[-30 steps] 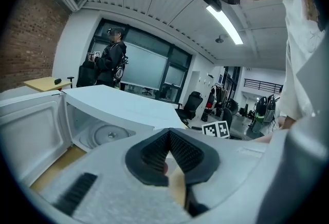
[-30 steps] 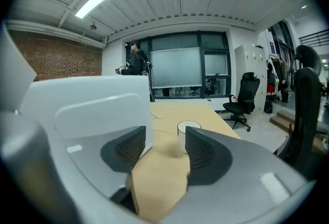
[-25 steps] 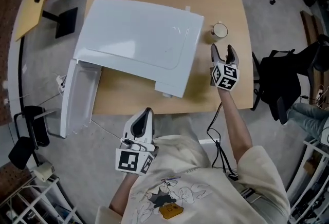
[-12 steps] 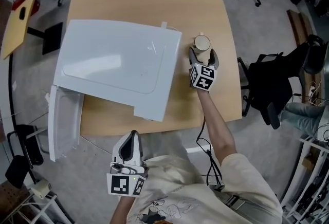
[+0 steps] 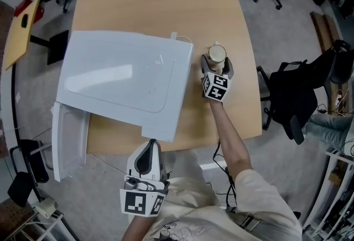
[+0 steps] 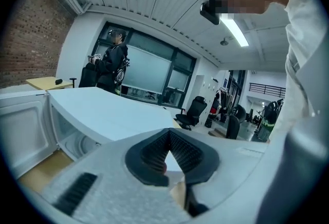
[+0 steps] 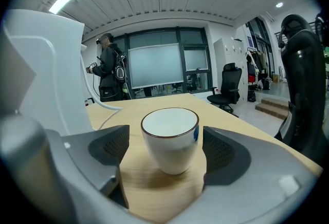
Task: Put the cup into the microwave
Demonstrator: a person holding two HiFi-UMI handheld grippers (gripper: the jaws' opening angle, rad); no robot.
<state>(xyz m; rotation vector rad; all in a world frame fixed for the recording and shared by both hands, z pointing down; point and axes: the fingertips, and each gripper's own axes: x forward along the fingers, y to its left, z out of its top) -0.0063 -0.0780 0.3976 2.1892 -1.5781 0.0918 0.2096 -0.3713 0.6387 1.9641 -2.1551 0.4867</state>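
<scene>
1. Your right gripper [image 5: 216, 62] had its jaws opening, nearly as wide as they go. The cup [image 5: 217, 53] stood between them, and neither pad pressed on it.
2. The cup stood upright on the table [image 5: 166, 2], just right of the microwave [image 5: 121, 77] and near its far right corner. In the right gripper view it sat roughly centred between the pads, with a clear gap at the left and a narrower one at the right.
3. To grasp well, I judge you needed to keep the jaws level around the cup's body, below the rim. You also needed to close evenly, so the cup neither tipped nor slid toward the microwave's wall.
4. Your left gripper [image 5: 150, 148] was clenched on nothing. It hung off the table's near edge, to the right of the microwave's open door [image 5: 69, 140].
</scene>
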